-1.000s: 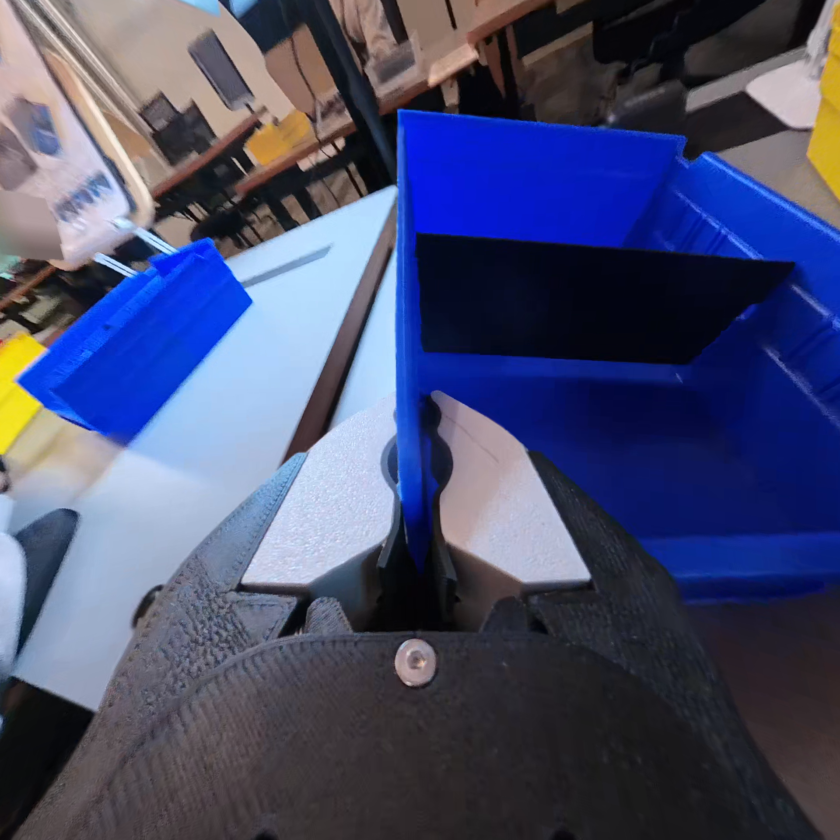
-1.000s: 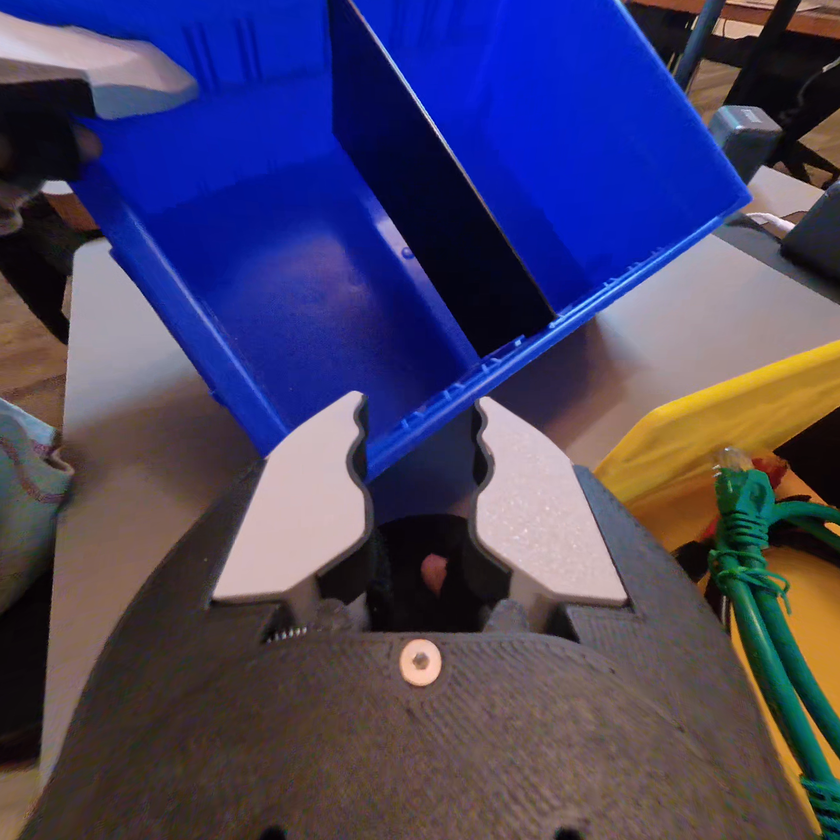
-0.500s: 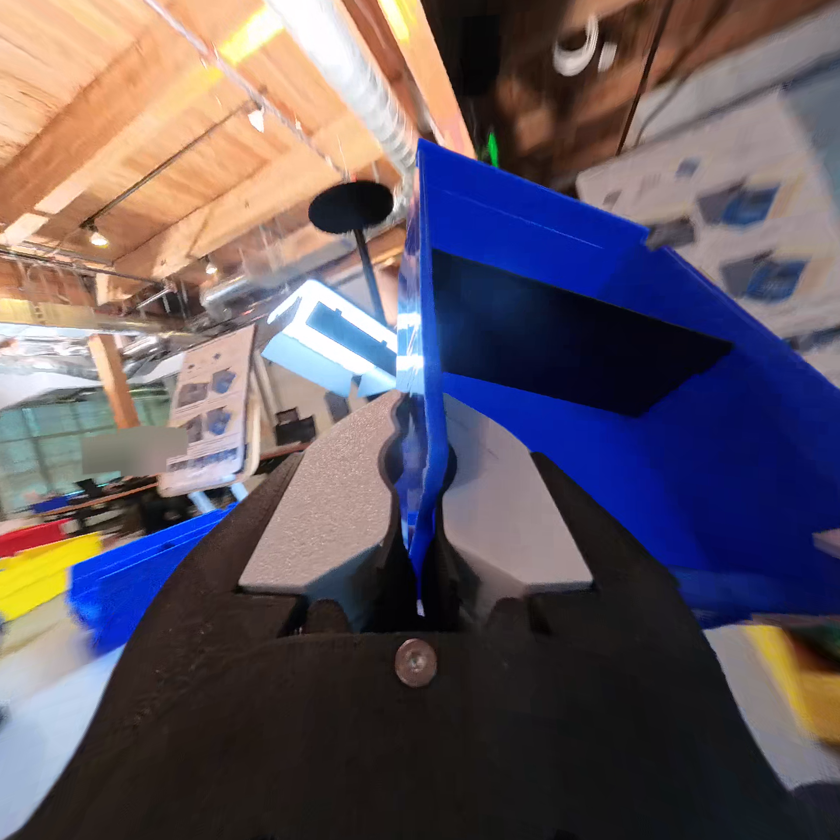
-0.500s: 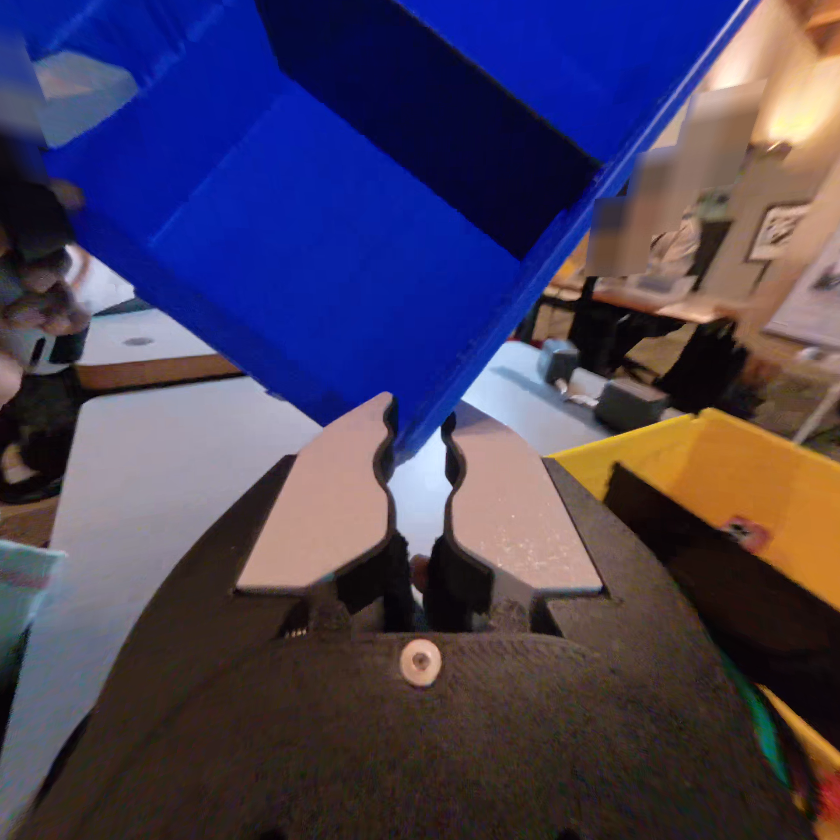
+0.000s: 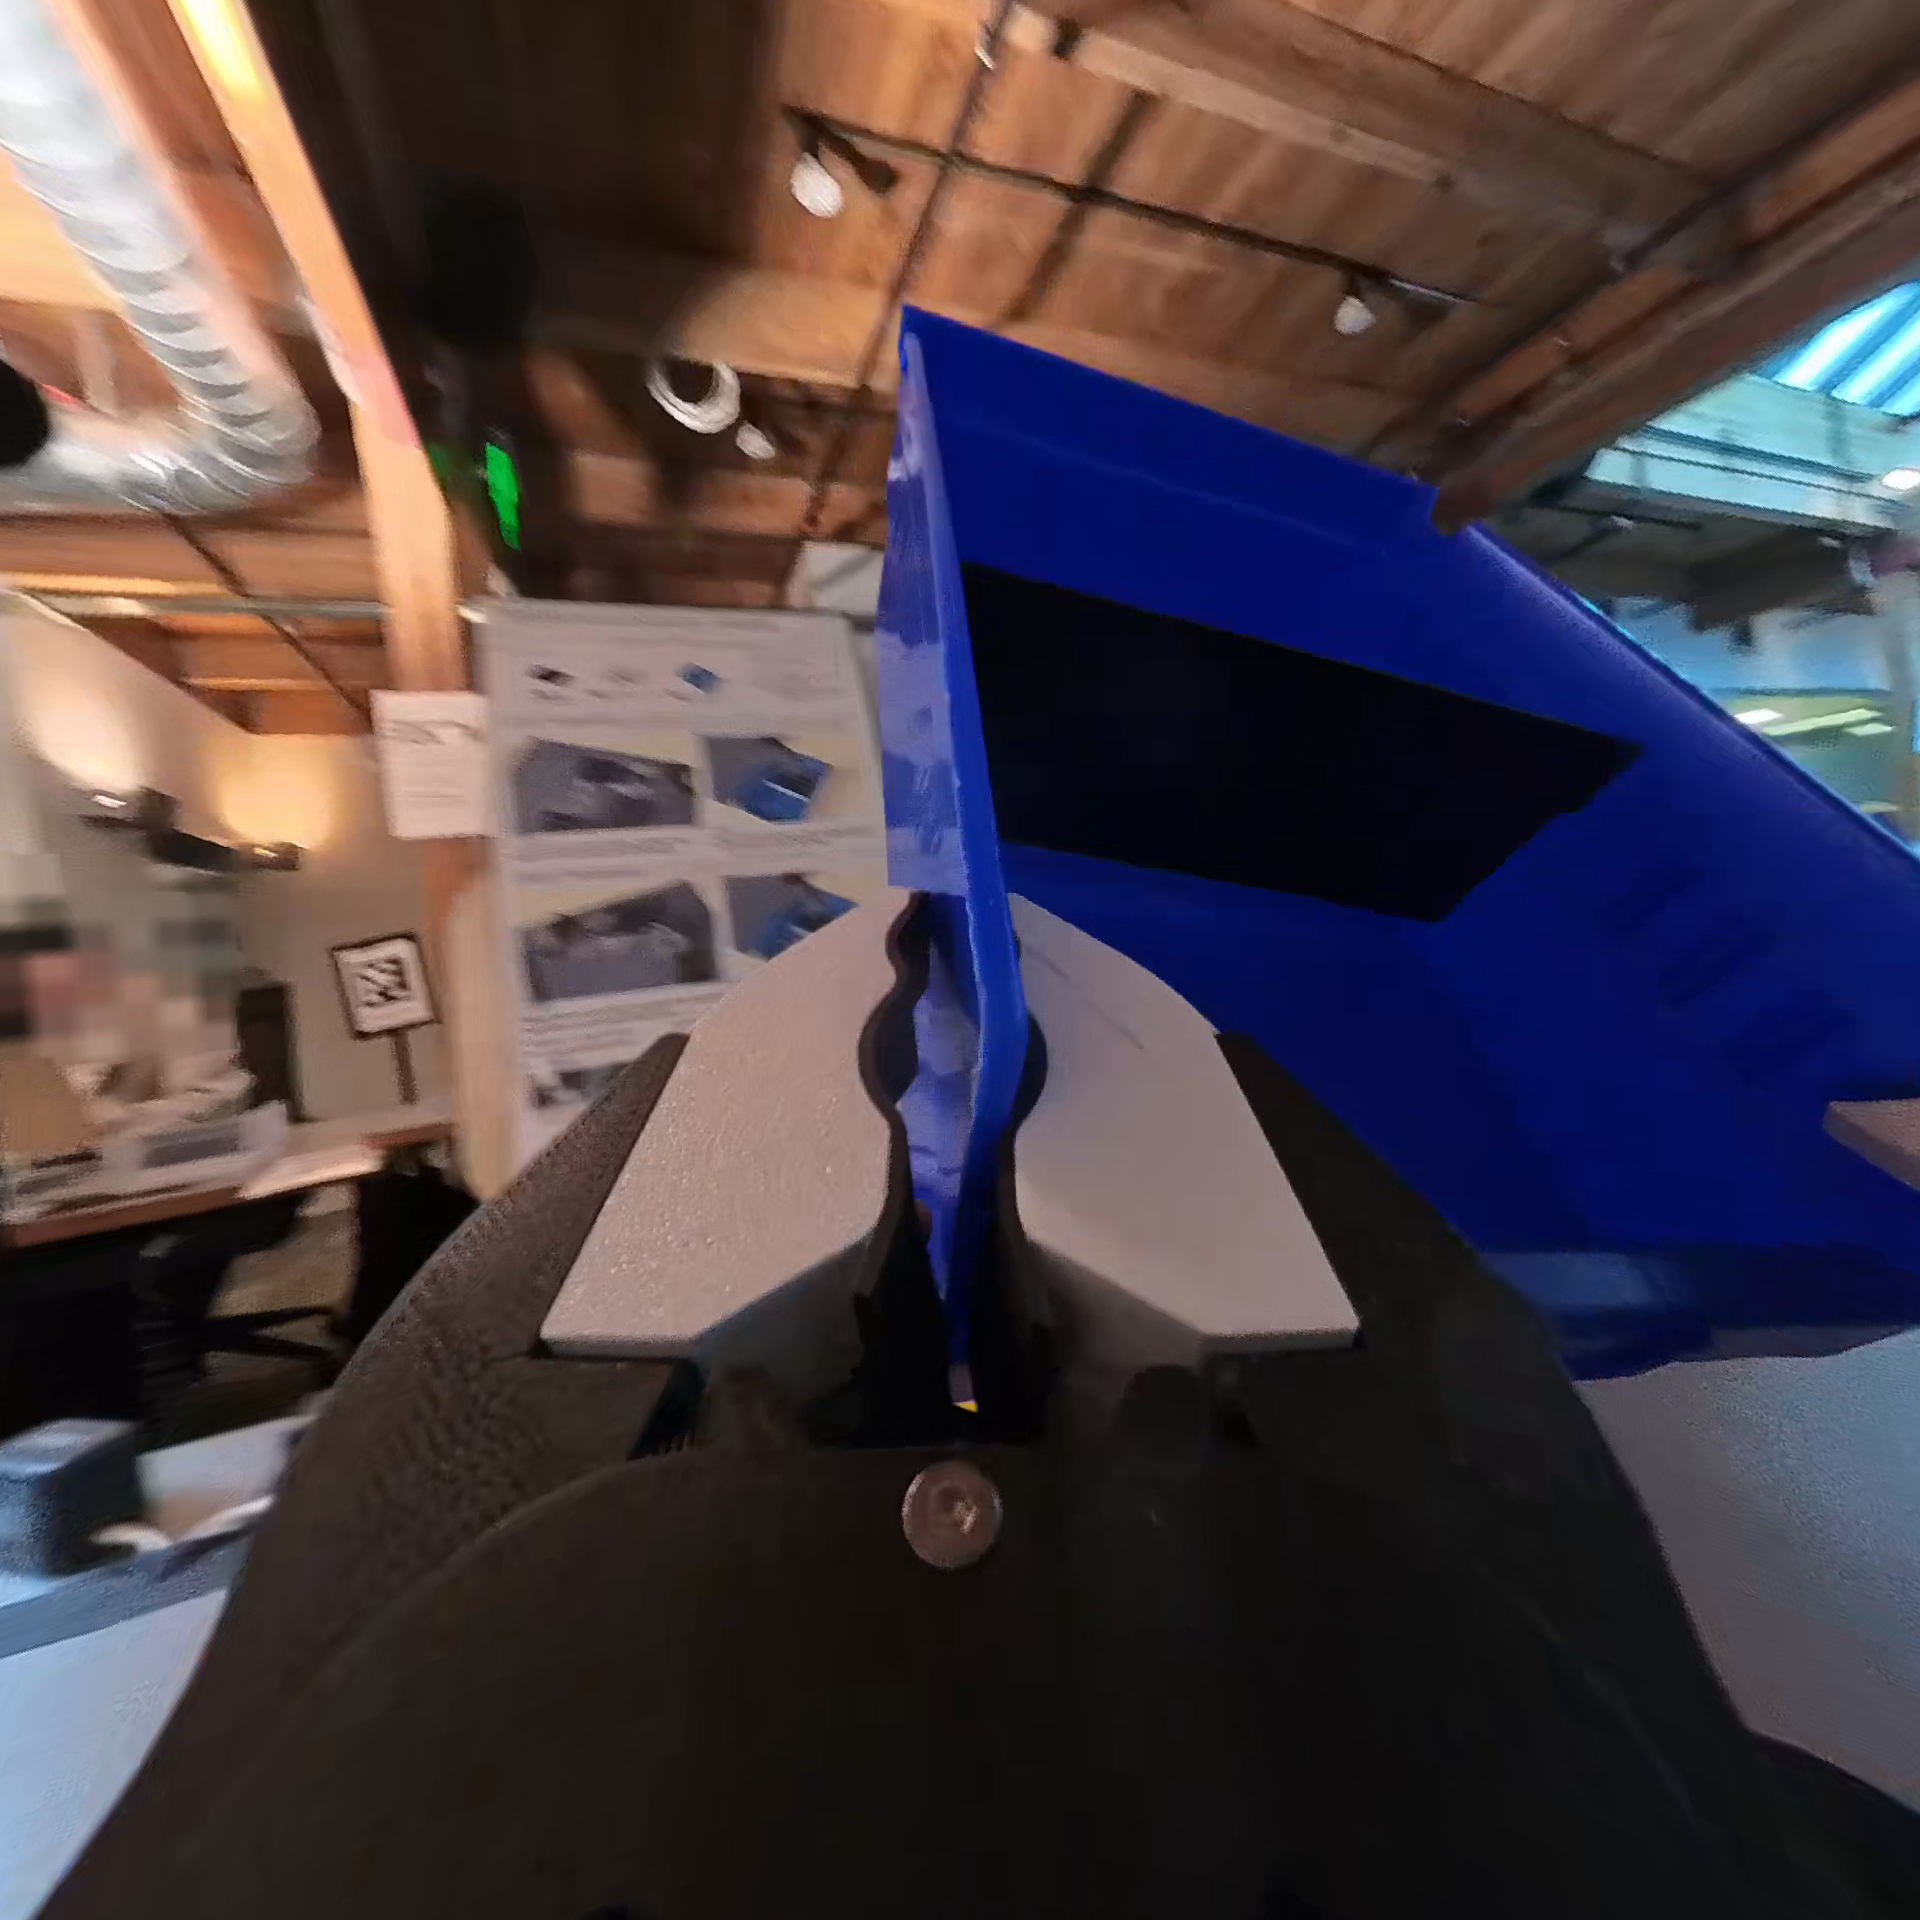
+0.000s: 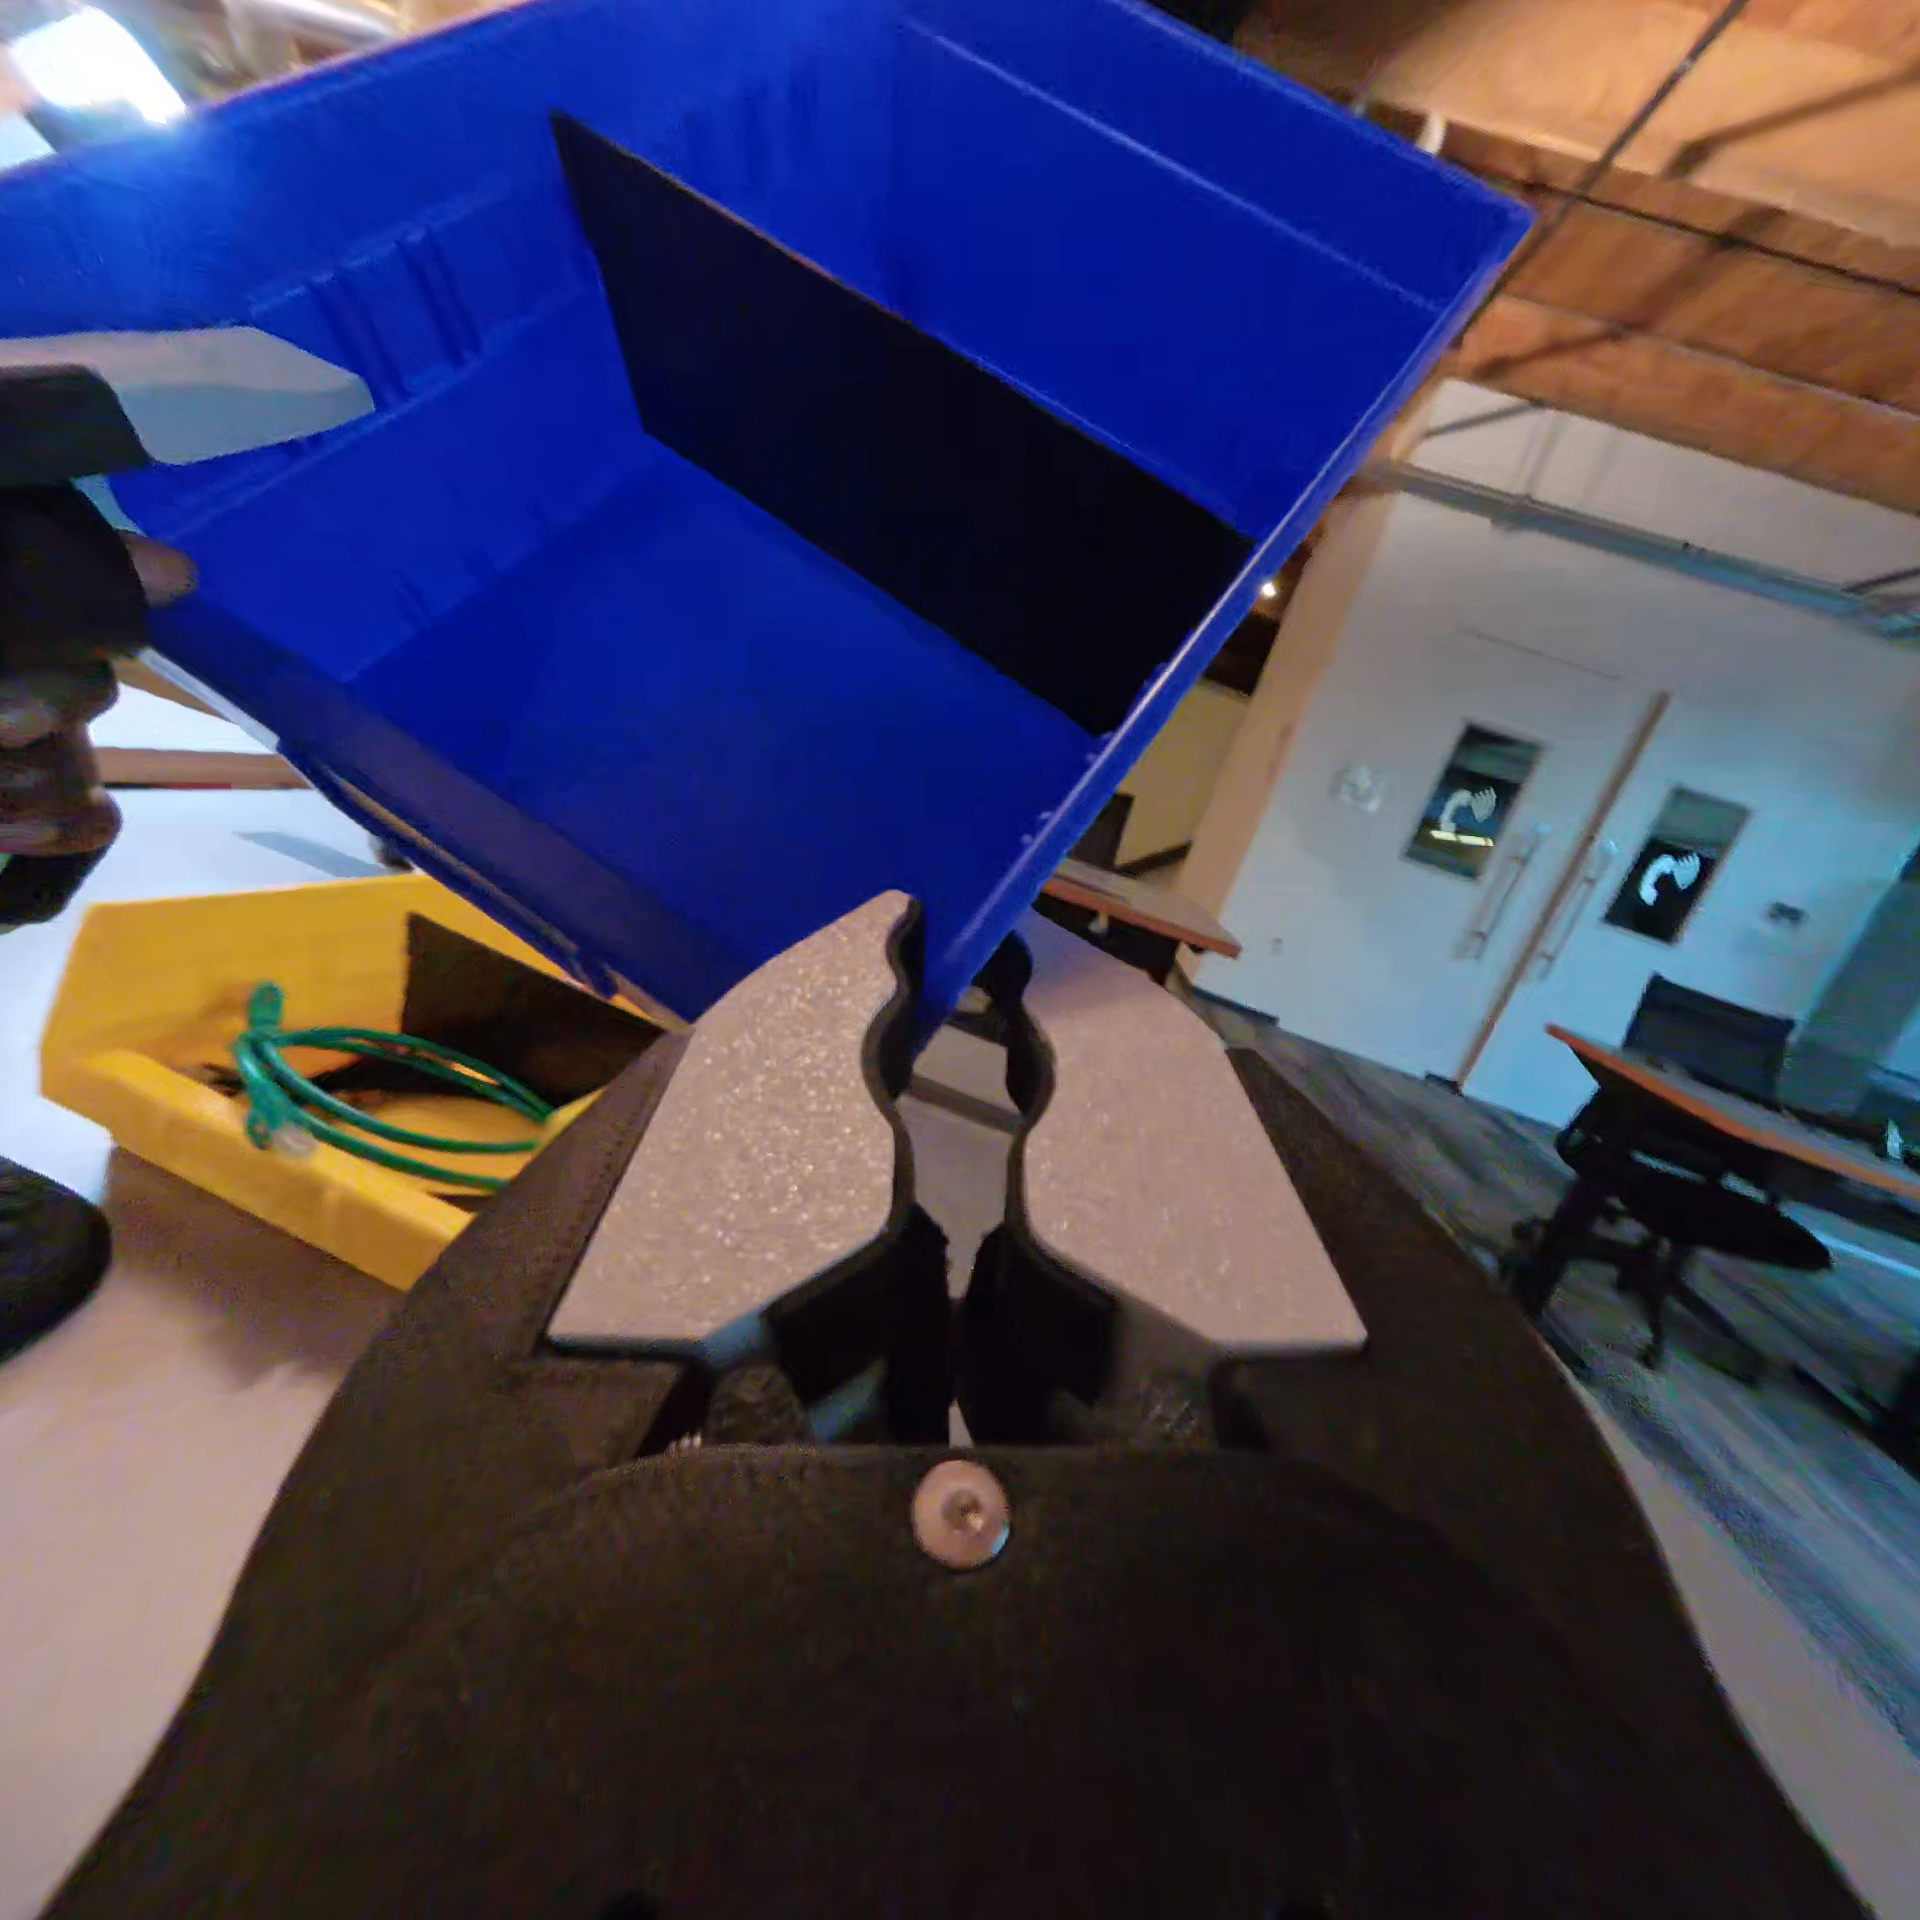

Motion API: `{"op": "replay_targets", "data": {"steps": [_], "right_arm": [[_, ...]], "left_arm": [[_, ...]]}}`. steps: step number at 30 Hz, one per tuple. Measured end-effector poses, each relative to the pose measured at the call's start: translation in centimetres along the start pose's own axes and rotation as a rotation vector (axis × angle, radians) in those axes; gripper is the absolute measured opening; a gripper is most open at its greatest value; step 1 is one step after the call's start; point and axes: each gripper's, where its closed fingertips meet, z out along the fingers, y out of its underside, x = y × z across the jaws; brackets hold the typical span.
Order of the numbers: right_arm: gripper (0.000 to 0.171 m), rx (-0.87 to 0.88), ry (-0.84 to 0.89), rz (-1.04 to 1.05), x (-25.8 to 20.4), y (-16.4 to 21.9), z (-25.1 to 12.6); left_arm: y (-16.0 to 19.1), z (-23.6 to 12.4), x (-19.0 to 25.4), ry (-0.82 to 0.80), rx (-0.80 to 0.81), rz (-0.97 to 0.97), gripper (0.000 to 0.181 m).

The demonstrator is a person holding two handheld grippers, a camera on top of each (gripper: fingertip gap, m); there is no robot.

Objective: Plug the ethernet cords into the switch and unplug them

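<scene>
Left hand-held gripper (image 5: 961, 1049) clamped on blue bin (image 6: 727, 644) wall; right hand-held gripper (image 6: 961, 997) pinching opposite rim, slight gap. Bin aloft, tilted, empty. Keep both grips level, lower onto table (image 6: 135, 1455) slowly.

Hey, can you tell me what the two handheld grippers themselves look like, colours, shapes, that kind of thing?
Both match. The left gripper and the right gripper each have a broad, rough-textured black body that curves out like a shield, with one silver screw on its centreline. Two light grey speckled fingers taper forward, and their inner edges are wavy and lined in black. No cables or markings show on either.
</scene>
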Motion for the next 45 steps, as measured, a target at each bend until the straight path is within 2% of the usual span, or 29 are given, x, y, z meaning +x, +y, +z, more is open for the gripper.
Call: {"op": "replay_targets", "data": {"steps": [4,8,11,13,19,27,31,34,39,42,45], "right_arm": [[0.013,-0.169,0.088,0.041,5.3,5.8,-1.7],[0.013,-0.338,0.108,0.075,7.8,11.6,-2.1],[0.013,-0.463,0.113,0.07,8.2,15.3,-2.4],[0.013,-0.518,0.115,0.072,8.4,17.1,-2.4],[0.012,-0.585,0.128,0.075,8.6,19.7,-2.9],[0.012,-0.527,0.172,0.097,9.4,19.7,-2.5],[0.014,-0.468,0.173,0.094,9.4,19.2,-2.1],[0.029,-0.434,0.137,0.087,9.1,19.1,-1.8],[0.052,-0.524,0.101,0.027,8.7,20.6,-1.5],[0.053,-0.497,0.111,0.034,9.1,20.1,-1.5],[0.056,-0.375,0.214,0.018,10.7,18.1,-2.0]], "left_arm": [[5.6,3.5,6.3,0.111,-0.127,-0.044,0.01],[12.2,5.4,9.7,0.176,-0.285,-0.072,0.01],[16.3,5.3,10.7,0.196,-0.379,-0.075,0.008],[17.8,4.8,11.2,0.216,-0.429,-0.095,0.009],[22.3,3.2,11.9,0.242,-0.605,-0.149,0.011],[23.5,2.5,12.4,0.269,-0.681,-0.13,0.019],[24.0,2.1,12.9,0.287,-0.709,-0.091,0.035],[24.6,1.5,13.6,0.336,-0.756,-0.101,0.051],[25.3,1.0,14.8,0.407,-0.805,-0.095,0.063],[25.2,0.7,15.2,0.432,-0.818,-0.089,0.069],[24.0,0.4,15.4,0.447,-0.833,-0.143,0.07]]}}
